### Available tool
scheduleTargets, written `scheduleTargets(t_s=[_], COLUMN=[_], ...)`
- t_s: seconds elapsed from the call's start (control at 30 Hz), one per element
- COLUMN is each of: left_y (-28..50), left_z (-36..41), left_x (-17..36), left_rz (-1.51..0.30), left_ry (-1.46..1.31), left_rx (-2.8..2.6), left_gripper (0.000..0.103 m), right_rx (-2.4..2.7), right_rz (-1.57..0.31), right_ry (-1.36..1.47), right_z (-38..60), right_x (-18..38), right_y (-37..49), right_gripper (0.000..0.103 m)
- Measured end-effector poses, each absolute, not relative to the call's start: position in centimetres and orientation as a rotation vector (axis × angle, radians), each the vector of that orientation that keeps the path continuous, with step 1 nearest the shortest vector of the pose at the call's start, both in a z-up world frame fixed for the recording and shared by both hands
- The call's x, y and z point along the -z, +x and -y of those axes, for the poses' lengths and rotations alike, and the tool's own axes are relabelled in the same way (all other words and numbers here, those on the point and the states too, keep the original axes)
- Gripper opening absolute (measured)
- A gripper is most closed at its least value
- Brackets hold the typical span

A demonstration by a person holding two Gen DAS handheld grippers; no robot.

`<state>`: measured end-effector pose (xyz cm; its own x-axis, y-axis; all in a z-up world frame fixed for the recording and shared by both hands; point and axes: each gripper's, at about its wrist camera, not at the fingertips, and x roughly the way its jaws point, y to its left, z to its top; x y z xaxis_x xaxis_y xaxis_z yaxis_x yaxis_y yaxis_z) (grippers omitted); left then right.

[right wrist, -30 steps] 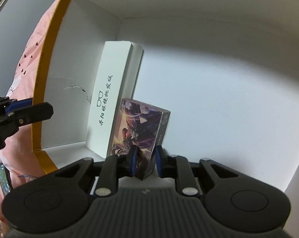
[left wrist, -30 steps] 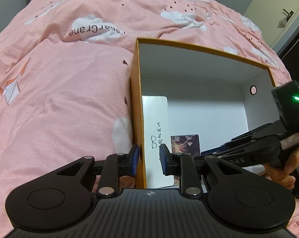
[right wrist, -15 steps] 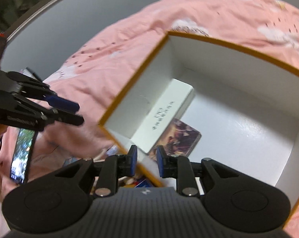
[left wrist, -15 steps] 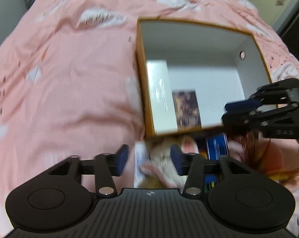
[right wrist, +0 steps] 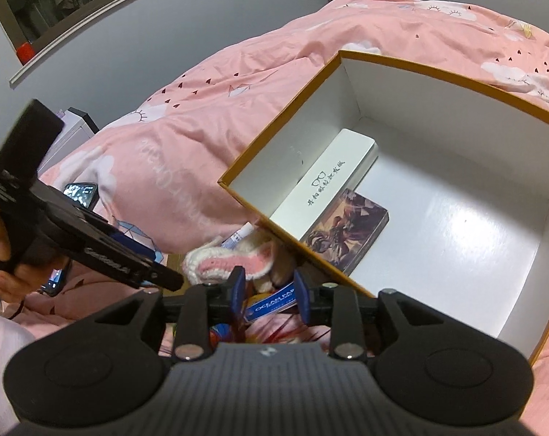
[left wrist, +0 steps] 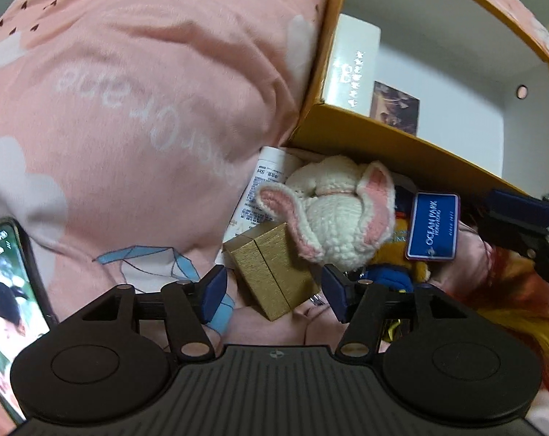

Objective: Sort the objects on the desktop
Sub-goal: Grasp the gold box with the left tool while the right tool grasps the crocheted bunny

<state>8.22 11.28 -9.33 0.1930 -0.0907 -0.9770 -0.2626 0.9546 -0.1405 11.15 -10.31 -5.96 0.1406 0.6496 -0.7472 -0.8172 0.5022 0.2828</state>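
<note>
In the left wrist view, the left hand-held gripper (left wrist: 271, 298) is hanging wide open over a gold box (left wrist: 271, 272), with a blue pad on each side of it and not touching it. A white knitted bunny (left wrist: 332, 210) is lying on top of the gold box, partly covering it. A white tube (left wrist: 260, 189) is sticking out from under the bunny. A blue Ocean Park tag (left wrist: 433, 227) is lying just beside the bunny. All this is piled on the pink bed (left wrist: 129, 91), against the near wall of the orange box (left wrist: 401, 156). A phone (left wrist: 5, 290) is lying at the left.

In the right wrist view, the right hand-held gripper (right wrist: 268, 292) is open too, holding nothing, above the tag (right wrist: 272, 301). Inside the orange box (right wrist: 274, 152), a long white box (right wrist: 325, 181) and a picture box (right wrist: 343, 232) are lying side by side.
</note>
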Motion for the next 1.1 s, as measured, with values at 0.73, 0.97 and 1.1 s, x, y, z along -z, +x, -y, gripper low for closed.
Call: scheduleTargets(t_s=[0.73, 0.97, 1.1], left_y=[8.3, 7.5, 7.4], left_z=[-13.3, -14.9, -14.0], left_x=[12.7, 11.7, 11.5], left_rz=[-1.391, -1.368, -1.362], left_ry=[-0.388, -0.394, -0.412], left_rx=[-0.153, -0.116, -0.112], left_gripper=[0.059, 0.054, 0.054], right_rx=[-1.437, -1.483, -1.504], right_rz=[-0.625, -0.528, -0.469], right_ry=[-0.812, -1.032, -1.103], right_z=[4.9, 2.3, 1.0], right_x=[7.8, 9.5, 10.6], right_y=[6.5, 5.3, 4.7], right_gripper=[0.045, 0.049, 0.057])
